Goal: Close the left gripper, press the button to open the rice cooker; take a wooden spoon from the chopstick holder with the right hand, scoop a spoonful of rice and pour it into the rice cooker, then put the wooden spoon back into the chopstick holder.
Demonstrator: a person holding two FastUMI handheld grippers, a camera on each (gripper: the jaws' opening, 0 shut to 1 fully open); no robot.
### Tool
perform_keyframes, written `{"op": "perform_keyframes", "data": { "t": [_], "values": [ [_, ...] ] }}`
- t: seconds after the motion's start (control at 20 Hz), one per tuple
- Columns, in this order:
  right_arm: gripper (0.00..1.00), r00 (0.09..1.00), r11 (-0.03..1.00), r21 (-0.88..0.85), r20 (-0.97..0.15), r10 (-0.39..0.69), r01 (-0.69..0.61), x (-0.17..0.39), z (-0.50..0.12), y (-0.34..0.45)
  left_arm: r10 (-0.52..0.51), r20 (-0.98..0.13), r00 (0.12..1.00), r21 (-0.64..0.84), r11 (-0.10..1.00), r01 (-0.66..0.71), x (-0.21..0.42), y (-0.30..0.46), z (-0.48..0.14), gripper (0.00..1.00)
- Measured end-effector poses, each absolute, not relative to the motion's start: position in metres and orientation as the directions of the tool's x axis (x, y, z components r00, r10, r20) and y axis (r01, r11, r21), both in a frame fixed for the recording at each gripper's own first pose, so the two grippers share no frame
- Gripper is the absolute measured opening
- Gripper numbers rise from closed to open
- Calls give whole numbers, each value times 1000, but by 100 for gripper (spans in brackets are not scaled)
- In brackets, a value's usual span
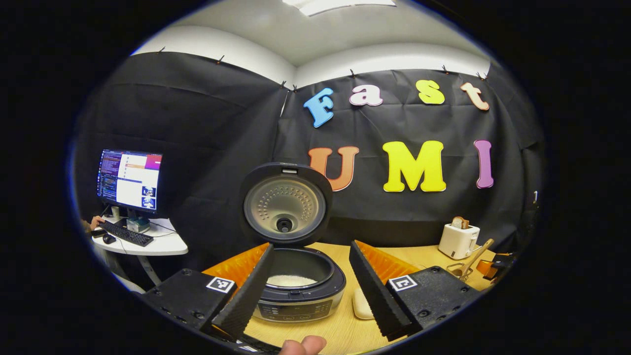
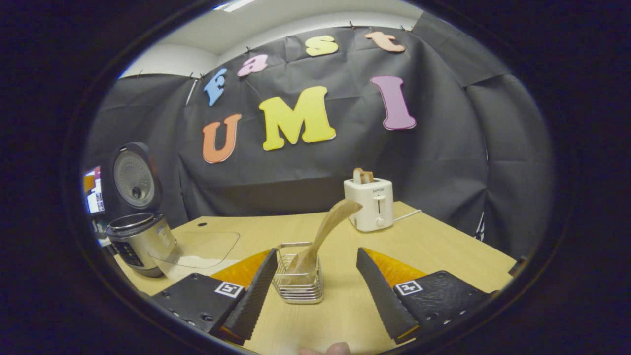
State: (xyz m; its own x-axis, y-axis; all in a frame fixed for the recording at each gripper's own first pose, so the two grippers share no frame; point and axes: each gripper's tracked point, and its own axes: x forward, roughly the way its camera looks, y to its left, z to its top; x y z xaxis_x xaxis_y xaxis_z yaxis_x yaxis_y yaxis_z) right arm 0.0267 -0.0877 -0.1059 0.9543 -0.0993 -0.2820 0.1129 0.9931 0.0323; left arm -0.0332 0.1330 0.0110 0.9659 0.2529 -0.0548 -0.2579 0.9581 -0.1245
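Note:
The rice cooker (image 1: 300, 296) stands on the wooden table with its lid (image 1: 286, 203) raised upright, and white rice (image 1: 291, 281) lies in its pot. My left gripper (image 1: 311, 245) is open, just in front of the cooker with a finger to each side and touching nothing. In the right gripper view a wooden spoon (image 2: 329, 223) stands in the wire chopstick holder (image 2: 298, 283) and leans to the right. My right gripper (image 2: 316, 251) is open, with the holder close ahead between its fingers and free of them. The cooker (image 2: 140, 241) stands at the far left there.
A clear tray (image 2: 197, 249) with some rice lies on the table beside the cooker. A white toaster (image 2: 370, 206) with bread stands at the back by the cloth wall. Left of the booth, a desk (image 1: 148, 244) holds a monitor and keyboard. A thumb (image 1: 301, 345) shows at the bottom.

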Motion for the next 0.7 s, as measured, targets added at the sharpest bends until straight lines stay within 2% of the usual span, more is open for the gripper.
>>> {"op": "perform_keyframes", "data": {
  "t": [0.1, 0.2, 0.3, 0.45, 0.7],
  "values": [
    [92, 964, 998, -3, -259, -54, 56, 27, -97, -79, 275, -59, 960, -118, 953, -280, -28, 131, 10, 97],
    [95, 973, 1000, -11, -229, -25, 23, 29, -87, -78, 276, -73, 958, -94, 955, -282, -19, 125, 16, 97],
    [95, 978, 1000, 6, -208, 10, -9, 29, -82, -72, 286, -65, 956, -85, 953, -291, -7, 126, 31, 97],
    [96, 976, 998, 10, -210, 59, -58, 28, -84, -65, 300, -50, 953, -94, 948, -304, 14, 135, 63, 97],
    [96, 963, 990, 6, -232, 138, -141, 27, -89, -54, 317, -25, 948, -14, 948, -317, 52, 160, 115, 97]
  ]
}}
